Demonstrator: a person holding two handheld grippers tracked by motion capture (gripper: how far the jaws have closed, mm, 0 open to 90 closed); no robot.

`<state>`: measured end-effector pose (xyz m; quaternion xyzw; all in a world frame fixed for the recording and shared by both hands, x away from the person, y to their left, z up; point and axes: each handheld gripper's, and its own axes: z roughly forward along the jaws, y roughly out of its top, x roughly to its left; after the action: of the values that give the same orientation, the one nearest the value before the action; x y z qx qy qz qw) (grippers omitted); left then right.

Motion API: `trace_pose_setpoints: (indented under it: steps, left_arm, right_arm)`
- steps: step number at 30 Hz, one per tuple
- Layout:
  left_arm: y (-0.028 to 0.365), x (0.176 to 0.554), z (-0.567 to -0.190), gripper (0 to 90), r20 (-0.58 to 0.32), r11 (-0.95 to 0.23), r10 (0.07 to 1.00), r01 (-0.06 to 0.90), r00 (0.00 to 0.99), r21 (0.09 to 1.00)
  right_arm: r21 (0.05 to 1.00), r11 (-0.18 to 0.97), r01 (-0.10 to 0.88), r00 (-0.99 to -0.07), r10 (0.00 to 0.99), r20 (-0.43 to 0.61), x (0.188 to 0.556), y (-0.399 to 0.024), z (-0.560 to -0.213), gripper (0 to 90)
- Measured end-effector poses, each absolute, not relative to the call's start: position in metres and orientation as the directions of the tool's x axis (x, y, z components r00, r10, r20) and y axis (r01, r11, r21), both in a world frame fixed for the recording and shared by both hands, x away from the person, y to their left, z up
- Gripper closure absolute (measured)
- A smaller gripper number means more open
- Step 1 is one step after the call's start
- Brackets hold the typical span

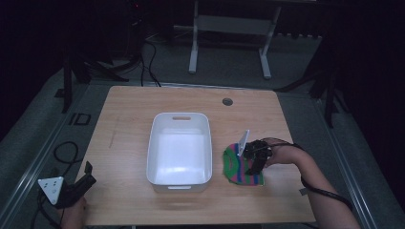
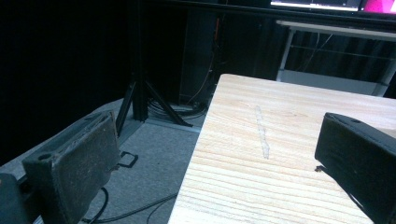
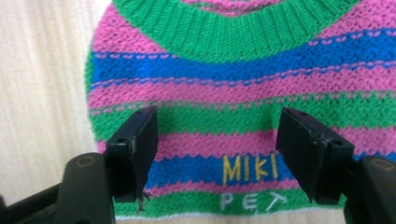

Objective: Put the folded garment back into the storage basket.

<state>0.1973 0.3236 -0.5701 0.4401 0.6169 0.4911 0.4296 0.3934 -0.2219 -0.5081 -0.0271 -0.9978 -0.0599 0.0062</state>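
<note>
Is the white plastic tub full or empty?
Empty. In the high view the white rectangular plastic tub shows a bare white floor, and the striped knitted pet sweater lies on the table beside it.

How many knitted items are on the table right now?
1: the striped knitted garment lies right of the white bin, under the open right gripper. Nothing shows inside the bin.

My pale wood-grain bench (image 1: 129, 124), smooth white plastic tub (image 1: 179, 179), chunky knitted striped cloth (image 3: 243, 70), matt black jaws.

The left gripper (image 2: 215, 158) is held wide open over the table (image 2: 280, 140) edge, the floor (image 2: 149, 158) seen below.
</note>
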Motion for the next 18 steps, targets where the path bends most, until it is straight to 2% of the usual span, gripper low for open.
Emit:
trace_pose_setpoints:
  steps: [14, 18]
  left_arm:
    - [0.323, 0.198, -0.57, 0.4, -0.093, 0.125, 0.967, 0.122, -0.238, 0.985]
    - [0.323, 0.198, -0.57, 0.4, -0.092, 0.124, 0.967, 0.121, -0.239, 0.985]
  right_arm:
    - [0.074, 0.997, 0.013, -1.0, 0.013, -0.006, 0.402, -0.211, -0.52, 37.9]
    - [0.077, 0.997, 0.029, -1.0, 0.03, -0.003, 0.399, -0.211, -0.52, 47.8]
